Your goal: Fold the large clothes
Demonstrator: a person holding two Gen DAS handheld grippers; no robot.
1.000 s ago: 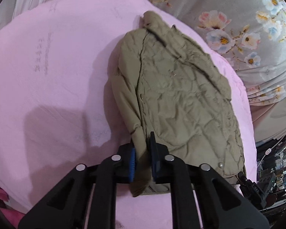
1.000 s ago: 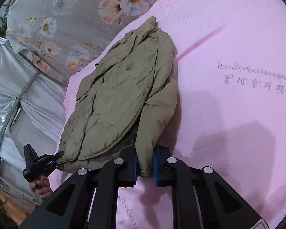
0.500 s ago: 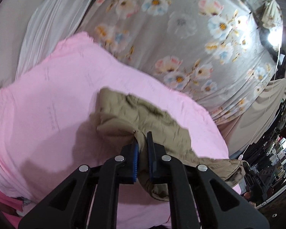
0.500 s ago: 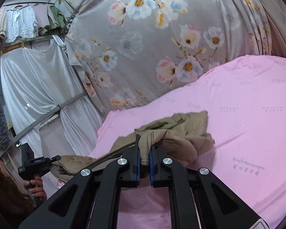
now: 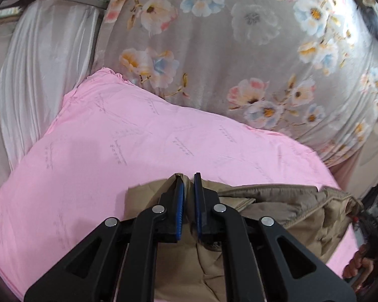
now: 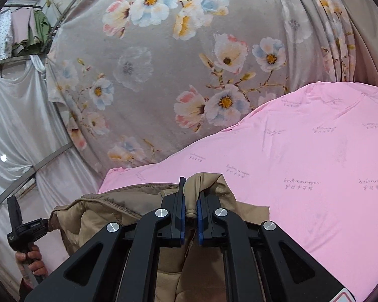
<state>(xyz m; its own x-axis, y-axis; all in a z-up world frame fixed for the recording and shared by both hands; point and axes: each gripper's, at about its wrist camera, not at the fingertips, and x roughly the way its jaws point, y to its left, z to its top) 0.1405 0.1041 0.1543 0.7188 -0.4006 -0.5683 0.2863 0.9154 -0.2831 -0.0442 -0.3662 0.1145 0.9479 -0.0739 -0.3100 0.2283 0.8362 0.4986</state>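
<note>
An olive quilted jacket [image 5: 297, 214] hangs lifted above the pink bed sheet [image 5: 138, 136], stretched between my two grippers. My left gripper [image 5: 187, 181] is shut on one edge of the jacket, the cloth pinched between its blue pads. In the right wrist view the jacket [image 6: 103, 214] sags to the left, and my right gripper [image 6: 190, 186] is shut on a bunched fold of it. The left gripper [image 6: 20, 229] shows at the lower left of that view, held in a hand [image 6: 32, 261]. Most of the jacket is hidden below the fingers.
A grey curtain with large flowers [image 6: 189, 63] hangs behind the bed. White satin drapes [image 5: 37, 55] stand at the left. Hung clothes [image 6: 15, 32] show at the upper left of the right wrist view. The sheet [image 6: 315, 151] spreads wide to the right.
Both grippers rose with the jacket, which lay flat on the sheet a second ago and now hangs off it. The views tilted up toward the curtain.
</note>
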